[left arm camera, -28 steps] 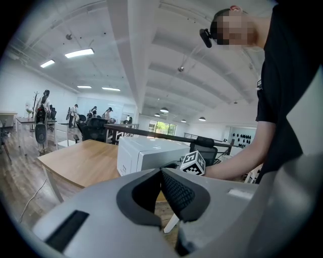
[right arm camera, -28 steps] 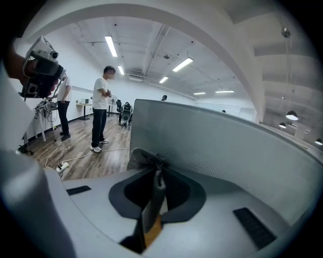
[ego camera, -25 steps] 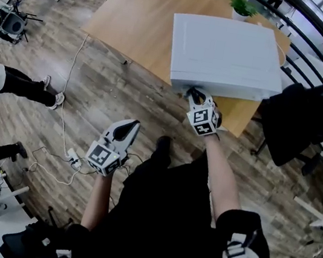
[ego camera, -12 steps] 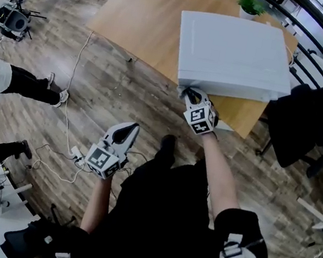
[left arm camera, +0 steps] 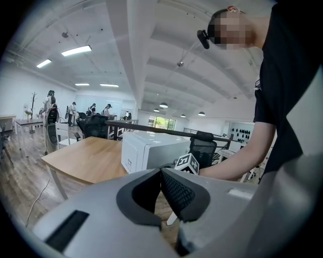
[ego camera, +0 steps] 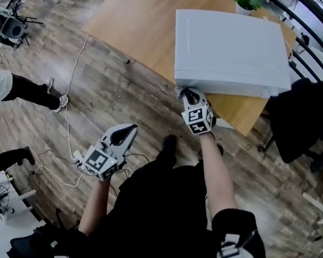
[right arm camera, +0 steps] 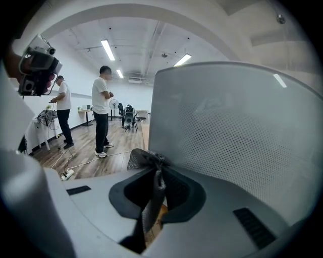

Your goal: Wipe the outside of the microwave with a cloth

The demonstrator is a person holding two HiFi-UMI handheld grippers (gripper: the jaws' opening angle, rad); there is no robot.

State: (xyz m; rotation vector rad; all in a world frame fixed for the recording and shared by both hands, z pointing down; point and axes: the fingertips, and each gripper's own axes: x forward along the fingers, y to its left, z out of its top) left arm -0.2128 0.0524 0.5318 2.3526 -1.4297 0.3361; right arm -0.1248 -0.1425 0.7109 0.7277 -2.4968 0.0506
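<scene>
Right fingers (right arm camera: 177,193) pinch cloth (right arm camera: 145,159) beside microwave (right arm camera: 237,136).

Microwave (ego camera: 230,51) crowds the table's (ego camera: 136,23) right end (left half open).

Noted: left gripper (ego camera: 127,129) held low at lower left of centre on bent left forearm (ego camera: 95,205), jaws together, empty; right gripper (ego camera: 188,92) raised at centre on extended right arm (ego camera: 215,172), jaws clamped on cloth (right arm camera: 150,174).

cloth (right arm camera: 151,194) mostly hidden, microwave (right arm camera: 237,131) cut off
</scene>
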